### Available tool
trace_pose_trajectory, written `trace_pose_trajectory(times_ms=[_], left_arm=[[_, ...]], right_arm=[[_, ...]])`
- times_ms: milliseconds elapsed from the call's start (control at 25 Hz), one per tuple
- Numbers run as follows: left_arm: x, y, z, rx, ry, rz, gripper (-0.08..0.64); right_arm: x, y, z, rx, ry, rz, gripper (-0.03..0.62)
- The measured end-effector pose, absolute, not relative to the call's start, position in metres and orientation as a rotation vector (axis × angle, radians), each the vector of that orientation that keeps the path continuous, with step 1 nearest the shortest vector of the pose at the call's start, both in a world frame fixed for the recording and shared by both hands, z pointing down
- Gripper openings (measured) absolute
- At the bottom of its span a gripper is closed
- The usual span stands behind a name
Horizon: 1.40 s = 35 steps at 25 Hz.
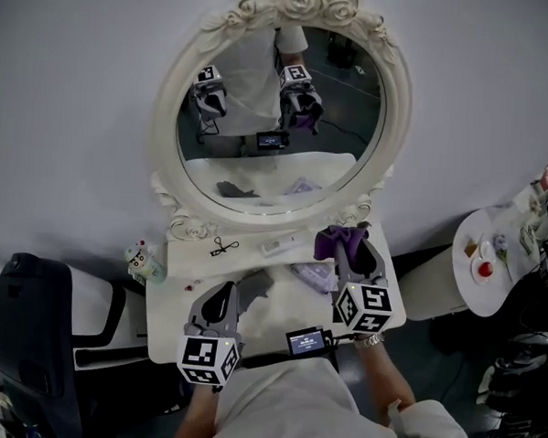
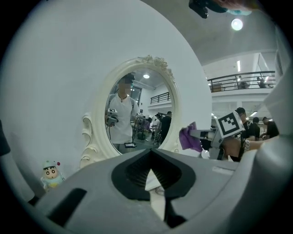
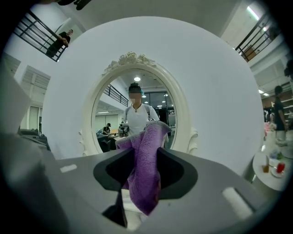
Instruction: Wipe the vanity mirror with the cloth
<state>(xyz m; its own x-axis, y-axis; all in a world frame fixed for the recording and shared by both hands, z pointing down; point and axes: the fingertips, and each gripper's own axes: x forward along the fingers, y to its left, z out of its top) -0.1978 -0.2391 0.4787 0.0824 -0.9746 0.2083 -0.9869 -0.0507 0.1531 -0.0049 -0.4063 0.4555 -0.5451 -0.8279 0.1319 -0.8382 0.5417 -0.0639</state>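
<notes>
The oval vanity mirror (image 1: 279, 113) in its ornate white frame stands at the back of the white table (image 1: 174, 300); it also fills the middle of the left gripper view (image 2: 137, 109) and the right gripper view (image 3: 132, 105). My right gripper (image 1: 346, 237) is shut on a purple cloth (image 1: 339, 239), held just below the mirror's lower right rim. The cloth (image 3: 145, 169) hangs bunched between the jaws, and it shows from the side as well (image 2: 188, 138). My left gripper (image 1: 220, 298) is shut and empty over the table's front left, away from the mirror.
A small cartoon figurine (image 1: 142, 260) stands at the table's left edge. A black clip (image 1: 223, 247), a white stick-like item (image 1: 284, 245) and a pale packet (image 1: 312, 275) lie under the mirror. A round side table (image 1: 492, 262) with small items stands right; a dark chair (image 1: 30, 338) left.
</notes>
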Motion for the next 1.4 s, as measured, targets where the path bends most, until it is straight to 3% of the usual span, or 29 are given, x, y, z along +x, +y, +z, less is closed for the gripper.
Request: trace_pose_trajectory(times_ms=[520,880,1400], left_arm=[[-0.179,-0.221,0.496,2.27,-1.786,0.034,0.003],[-0.134,-0.173,0.484,2.251,-1.905,-0.004,0.003],[0.022,-0.063,0.499,2.16,-1.925,-0.036,0.003]], right_arm=[[0.029,-0.285,0.468,1.49,-2.774,0.293,0.161],[0.035,-0.235,0.473,1.262,-2.921,0.355,0.161],[0.155,-0.139,0.489,1.138,-2.942,0.373,0.161]])
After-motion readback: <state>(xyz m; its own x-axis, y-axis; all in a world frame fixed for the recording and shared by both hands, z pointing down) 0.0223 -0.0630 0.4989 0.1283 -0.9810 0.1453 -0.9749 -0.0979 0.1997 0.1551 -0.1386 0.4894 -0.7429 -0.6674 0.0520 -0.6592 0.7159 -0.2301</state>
